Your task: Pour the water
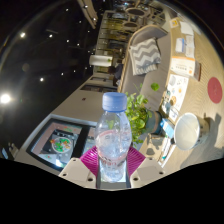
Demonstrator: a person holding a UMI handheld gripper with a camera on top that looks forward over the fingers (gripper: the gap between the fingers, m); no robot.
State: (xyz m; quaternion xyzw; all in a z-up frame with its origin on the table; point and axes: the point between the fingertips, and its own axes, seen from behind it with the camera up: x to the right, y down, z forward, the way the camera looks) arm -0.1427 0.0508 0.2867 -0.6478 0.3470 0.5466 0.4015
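Observation:
A clear plastic water bottle [113, 135] with a pale blue cap [114, 101] stands upright between my fingers, filling the gap from one magenta pad [91, 157] to the other. My gripper [112, 160] is shut on the bottle's lower body. The whole scene is tilted, so the bottle is lifted and leaning with my gripper. Water shows inside the bottle up to about its shoulder. Its base is hidden behind the finger mount.
A green leafy plant [138, 112] sits just beyond the bottle. A white cup or bowl [186, 128] lies to the right. A tray with a green picture [60, 143] is at the left. A striped cushion [146, 52] and furniture stand farther back.

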